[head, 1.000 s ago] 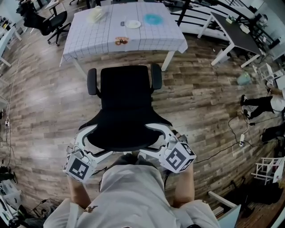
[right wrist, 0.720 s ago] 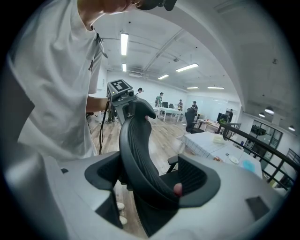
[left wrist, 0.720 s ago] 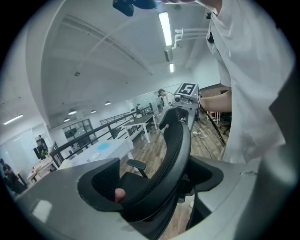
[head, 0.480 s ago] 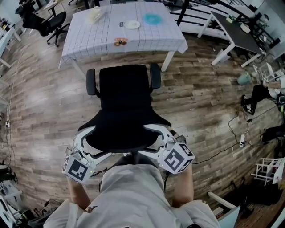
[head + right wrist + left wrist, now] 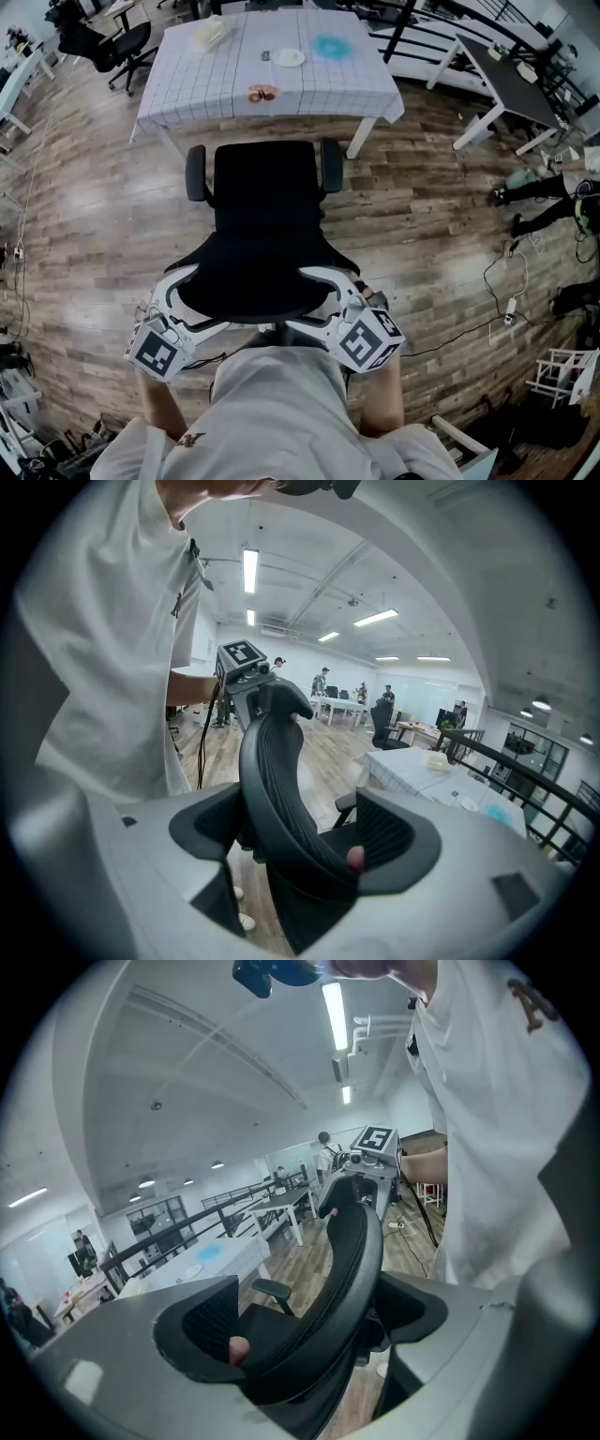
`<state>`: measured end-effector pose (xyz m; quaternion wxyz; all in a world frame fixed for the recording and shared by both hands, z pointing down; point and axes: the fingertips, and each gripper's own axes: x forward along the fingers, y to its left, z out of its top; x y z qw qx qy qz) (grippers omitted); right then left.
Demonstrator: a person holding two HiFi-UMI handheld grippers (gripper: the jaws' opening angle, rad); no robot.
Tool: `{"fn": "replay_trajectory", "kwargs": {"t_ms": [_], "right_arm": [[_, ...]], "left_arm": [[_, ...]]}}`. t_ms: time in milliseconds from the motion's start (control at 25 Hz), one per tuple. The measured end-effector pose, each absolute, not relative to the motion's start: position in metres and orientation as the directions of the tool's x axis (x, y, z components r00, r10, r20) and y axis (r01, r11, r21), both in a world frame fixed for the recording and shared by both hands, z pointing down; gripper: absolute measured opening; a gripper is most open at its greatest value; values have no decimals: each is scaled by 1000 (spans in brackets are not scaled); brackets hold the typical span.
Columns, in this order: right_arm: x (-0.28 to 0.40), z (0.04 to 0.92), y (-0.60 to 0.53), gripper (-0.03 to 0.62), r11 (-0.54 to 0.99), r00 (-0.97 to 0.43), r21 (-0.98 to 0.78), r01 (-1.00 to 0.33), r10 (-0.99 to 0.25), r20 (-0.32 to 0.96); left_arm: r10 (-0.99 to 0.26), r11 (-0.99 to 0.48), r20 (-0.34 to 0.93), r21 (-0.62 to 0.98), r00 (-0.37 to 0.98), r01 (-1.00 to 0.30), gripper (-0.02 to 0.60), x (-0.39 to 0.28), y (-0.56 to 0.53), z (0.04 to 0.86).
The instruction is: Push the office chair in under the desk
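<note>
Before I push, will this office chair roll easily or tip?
The office chair probably glides on the smooth wood floor; its wheels are hidden. Gripped high on the backrest by left tongs and right tongs, it may swivel or lean.

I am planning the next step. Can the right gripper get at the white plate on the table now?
Probably not. The right gripper has its jaws closed on the chair back, and the whole chair stands between it and the plate on the table.
</note>
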<state>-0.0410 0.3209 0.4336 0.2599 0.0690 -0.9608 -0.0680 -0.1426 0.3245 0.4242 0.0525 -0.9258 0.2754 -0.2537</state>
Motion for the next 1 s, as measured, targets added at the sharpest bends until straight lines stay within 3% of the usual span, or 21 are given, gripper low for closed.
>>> {"fn": "replay_trajectory", "kwargs": {"t_ms": [1000], "right_arm": [[-56, 435, 284, 377, 983, -854, 156, -95, -161, 495]], "left_arm": [[-527, -849, 435, -231, 730, -475, 453, -156, 288, 427]]}}
